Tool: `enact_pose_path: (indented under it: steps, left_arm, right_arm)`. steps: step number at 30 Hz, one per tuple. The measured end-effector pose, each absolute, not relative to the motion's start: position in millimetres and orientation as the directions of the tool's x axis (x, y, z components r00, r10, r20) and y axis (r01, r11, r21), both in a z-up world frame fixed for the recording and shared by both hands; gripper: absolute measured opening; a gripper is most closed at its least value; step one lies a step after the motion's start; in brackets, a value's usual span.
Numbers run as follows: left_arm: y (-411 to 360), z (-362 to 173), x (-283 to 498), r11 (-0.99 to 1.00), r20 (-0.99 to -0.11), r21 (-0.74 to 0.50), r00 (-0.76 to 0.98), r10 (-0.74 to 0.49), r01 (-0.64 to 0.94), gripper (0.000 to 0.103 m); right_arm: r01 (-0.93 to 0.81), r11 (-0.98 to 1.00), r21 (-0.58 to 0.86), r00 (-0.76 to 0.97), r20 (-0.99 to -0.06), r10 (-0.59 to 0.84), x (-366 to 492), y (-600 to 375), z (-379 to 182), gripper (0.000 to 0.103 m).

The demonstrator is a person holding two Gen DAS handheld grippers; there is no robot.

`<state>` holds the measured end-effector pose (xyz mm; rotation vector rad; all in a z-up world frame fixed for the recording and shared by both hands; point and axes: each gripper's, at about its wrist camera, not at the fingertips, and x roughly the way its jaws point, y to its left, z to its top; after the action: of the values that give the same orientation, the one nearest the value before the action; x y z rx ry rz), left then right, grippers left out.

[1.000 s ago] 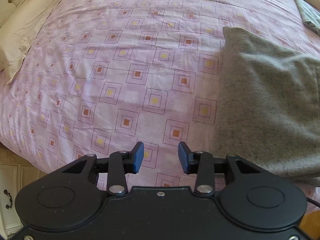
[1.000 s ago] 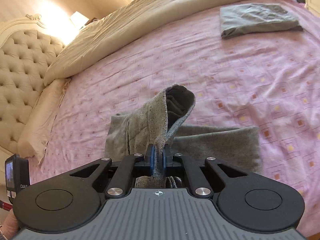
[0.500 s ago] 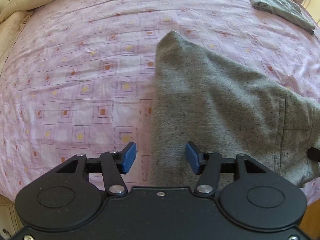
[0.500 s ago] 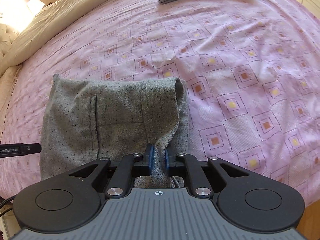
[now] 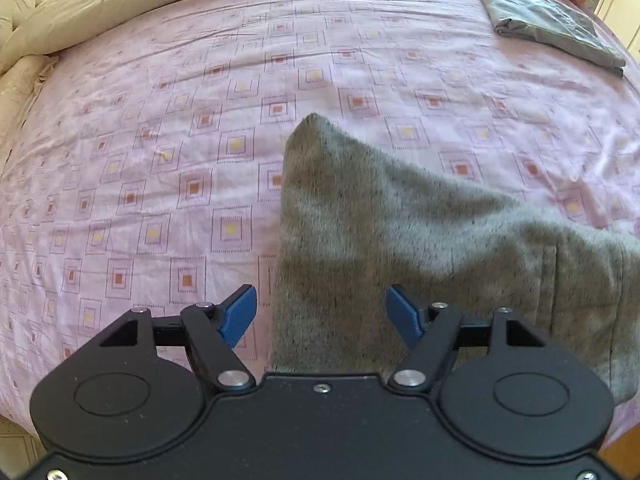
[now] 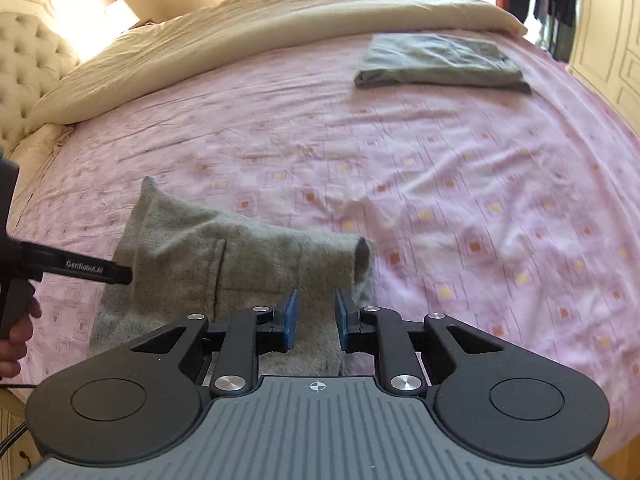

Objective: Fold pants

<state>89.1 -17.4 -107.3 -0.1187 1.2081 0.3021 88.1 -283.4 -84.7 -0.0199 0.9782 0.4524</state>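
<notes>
The grey knit pants (image 5: 400,240) lie folded on the pink patterned bedsheet (image 5: 160,160), near the bed's front edge. My left gripper (image 5: 320,316) is open, its blue pads wide apart above the near left edge of the pants. In the right wrist view the pants (image 6: 240,264) lie flat with a cuff end at the right. My right gripper (image 6: 314,320) is open just above the pants' near edge and holds nothing. The left gripper's black finger (image 6: 80,268) shows at the left of that view.
A folded grey-green garment (image 6: 440,62) lies at the bed's far right; it also shows in the left wrist view (image 5: 548,20). A cream duvet (image 6: 280,24) is bunched along the far side. A tufted headboard (image 6: 28,64) stands at left. White cupboard doors (image 6: 608,40) stand at right.
My right gripper has opened and let go of the pants fabric, which now lies flat. My left gripper has opened wider and moved right over the pants.
</notes>
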Motion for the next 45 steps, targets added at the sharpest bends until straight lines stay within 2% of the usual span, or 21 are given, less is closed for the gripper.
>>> enact_pose_path:
  steps: [4,8,14,18,27,29,33,35,37,38,40,42,45]
  left_arm:
    - [-19,-119,119,0.951,-0.937,0.075,0.304,0.170,-0.299,0.073]
    - [-20,-140,143,0.954,-0.946,0.102,0.268,0.180,-0.282,0.074]
    - [-17,-158,163,0.948,-0.948,0.151,0.232,0.219,-0.280,0.090]
    - [-14,-162,165,0.945,-0.949,0.167,0.214,0.231,-0.281,0.101]
    - [-11,-155,163,0.939,-0.957,0.137,0.203,0.208,-0.315,0.099]
    - [-11,-147,159,0.943,-0.957,0.111,0.221,0.187,-0.314,0.096]
    - [-6,-133,137,0.949,-0.957,0.042,0.261,0.128,-0.312,0.095]
    - [-2,-133,121,0.949,-0.960,0.011,0.263,0.099,-0.317,0.095]
    - [1,-137,105,0.949,-0.966,-0.005,0.248,0.077,-0.316,0.095]
    - [1,-141,97,0.950,-0.969,-0.006,0.238,0.072,-0.311,0.095]
    - [2,-148,82,0.954,-0.973,-0.006,0.222,0.063,-0.299,0.097]
    - [4,-155,71,0.954,-0.976,-0.016,0.211,0.050,-0.300,0.099]
    - [8,-161,64,0.949,-0.972,-0.042,0.232,0.033,-0.311,0.103]
  right_arm:
    - [-0.459,0.874,0.160,0.453,-0.804,0.385,103,-257,-95,0.020]
    - [-0.456,0.878,0.148,0.439,-0.820,0.366,124,-240,-111,0.020]
    - [-0.445,0.892,0.082,0.420,-0.860,0.289,141,-224,-139,0.019]
    - [-0.400,0.911,0.097,0.424,-0.862,0.278,140,-225,-144,0.019]
    - [-0.382,0.916,0.122,0.427,-0.856,0.292,141,-229,-145,0.019]
    - [-0.378,0.916,0.131,0.425,-0.855,0.298,142,-230,-145,0.020]
    - [-0.428,0.900,0.088,0.440,-0.849,0.292,133,-229,-142,0.021]
    - [-0.444,0.893,0.073,0.432,-0.856,0.285,126,-230,-142,0.029]
    - [-0.431,0.898,0.090,0.413,-0.865,0.285,121,-238,-143,0.048]
    - [-0.415,0.905,0.100,0.409,-0.868,0.283,118,-243,-145,0.054]
    - [-0.374,0.919,0.128,0.404,-0.869,0.285,112,-256,-148,0.070]
    - [-0.307,0.931,0.195,0.357,-0.884,0.303,109,-270,-155,0.078]
    - [-0.203,0.929,0.311,0.311,-0.879,0.362,109,-291,-166,0.082]
